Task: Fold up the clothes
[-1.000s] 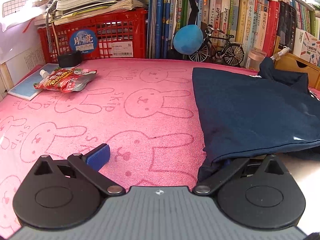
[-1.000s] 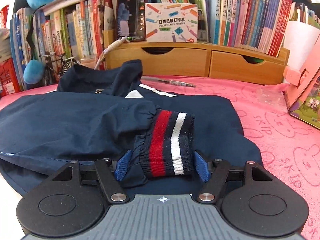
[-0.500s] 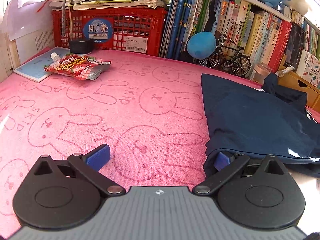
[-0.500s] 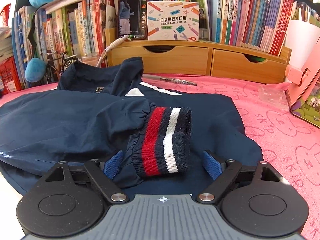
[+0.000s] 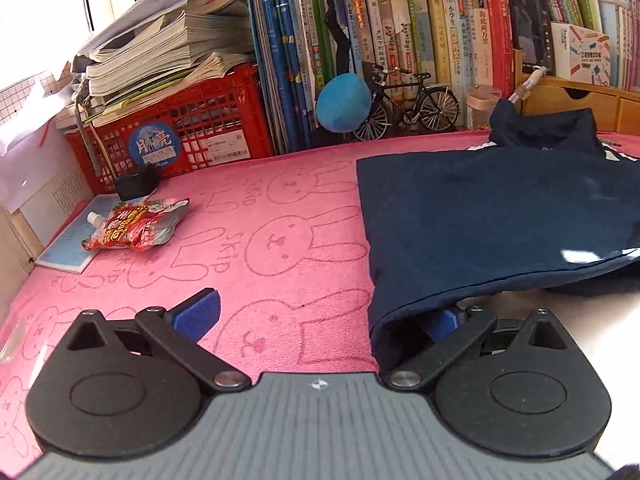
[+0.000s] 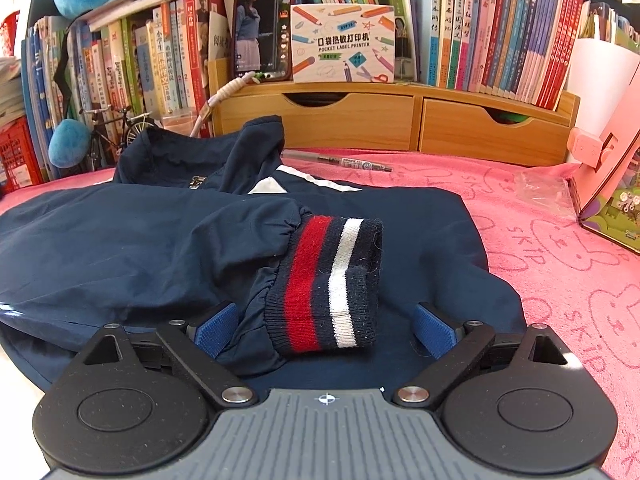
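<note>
Navy jacket (image 6: 120, 248) lies part-folded on the pink towel (image 5: 260, 240), striped cuff (image 6: 332, 280) between the opening right gripper (image 6: 326, 322), while the left gripper (image 5: 320, 316), spread wide, tucks one finger under its near-left corner.

Left tongs (image 5: 318, 316) gape; navy jacket (image 5: 492, 220) drapes 1 pad.

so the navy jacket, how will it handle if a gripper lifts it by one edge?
Likely floppy: the navy jacket lies in soft creases and its near edge droops over the left gripper's right finger. Probably light, thin shell fabric. The striped cuff, lying between the opening right gripper's fingers, looks thicker and grippier than the sheeny shell.
</note>
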`<action>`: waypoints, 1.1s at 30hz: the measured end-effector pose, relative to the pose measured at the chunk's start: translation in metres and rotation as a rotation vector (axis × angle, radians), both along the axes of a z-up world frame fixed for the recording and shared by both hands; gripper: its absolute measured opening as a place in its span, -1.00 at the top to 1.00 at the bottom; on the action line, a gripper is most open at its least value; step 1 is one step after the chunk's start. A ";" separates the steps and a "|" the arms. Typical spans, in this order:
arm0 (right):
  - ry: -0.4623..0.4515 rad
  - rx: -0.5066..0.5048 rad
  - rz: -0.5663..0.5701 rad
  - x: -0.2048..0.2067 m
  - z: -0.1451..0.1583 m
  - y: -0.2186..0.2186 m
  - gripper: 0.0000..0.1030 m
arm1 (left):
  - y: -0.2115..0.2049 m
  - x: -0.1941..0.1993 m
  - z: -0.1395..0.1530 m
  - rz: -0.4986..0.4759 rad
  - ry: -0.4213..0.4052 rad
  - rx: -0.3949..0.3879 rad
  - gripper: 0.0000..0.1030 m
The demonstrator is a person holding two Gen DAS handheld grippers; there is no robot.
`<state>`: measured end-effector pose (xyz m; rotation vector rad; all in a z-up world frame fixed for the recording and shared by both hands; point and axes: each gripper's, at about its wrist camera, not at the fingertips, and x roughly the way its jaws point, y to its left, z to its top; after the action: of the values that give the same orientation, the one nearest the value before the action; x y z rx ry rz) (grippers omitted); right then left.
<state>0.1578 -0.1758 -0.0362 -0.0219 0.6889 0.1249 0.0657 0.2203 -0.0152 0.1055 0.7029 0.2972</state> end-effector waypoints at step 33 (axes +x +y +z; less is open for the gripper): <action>0.006 -0.008 0.005 0.001 -0.003 -0.001 -0.98 | 0.001 0.015 -0.008 -0.010 0.040 -0.036 -1.00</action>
<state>0.1592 -0.1765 -0.0389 -0.0310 0.6955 0.1275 0.0805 0.2218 -0.0236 0.0807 0.7467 0.2735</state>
